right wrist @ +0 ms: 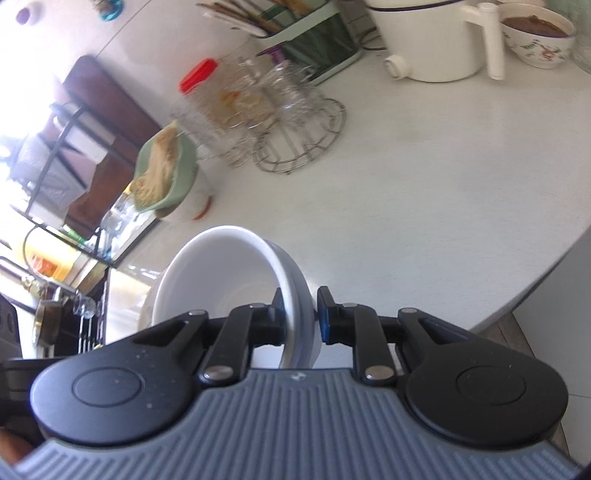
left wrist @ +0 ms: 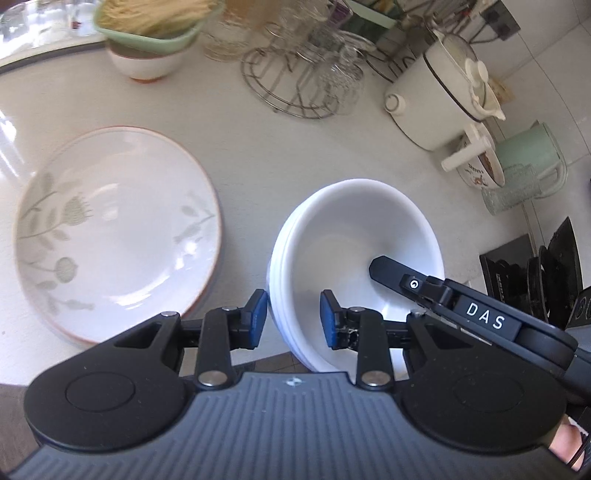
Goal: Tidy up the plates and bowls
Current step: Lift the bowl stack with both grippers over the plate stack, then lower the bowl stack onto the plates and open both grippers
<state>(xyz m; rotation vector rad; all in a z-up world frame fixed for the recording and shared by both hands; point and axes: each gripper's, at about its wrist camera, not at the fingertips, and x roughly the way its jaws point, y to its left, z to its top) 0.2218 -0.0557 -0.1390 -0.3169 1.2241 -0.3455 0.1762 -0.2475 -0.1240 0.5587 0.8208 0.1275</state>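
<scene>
A stack of several nested white bowls (left wrist: 354, 221) hangs tilted over the near edge of the white table (left wrist: 240, 155). My left gripper (left wrist: 294, 319) is shut on the stack's near rim, one blue pad outside the wall and one inside. My right gripper (right wrist: 301, 317) is shut on the rim of the same bowls (right wrist: 214, 273). In the left wrist view one of its black fingers (left wrist: 388, 269) reaches into the bowl from the right. A white plate with a grey flower pattern and a brown rim (left wrist: 118, 232) lies flat on the table left of the stack.
At the back stand a green dish of noodles on a white bowl (left wrist: 147, 33), a wire rack of glasses (left wrist: 295, 81), a white electric pot (left wrist: 436, 99), a patterned bowl (left wrist: 480, 170) and a mint jug (left wrist: 532, 155). The table's curved edge (right wrist: 517, 306) runs on the right.
</scene>
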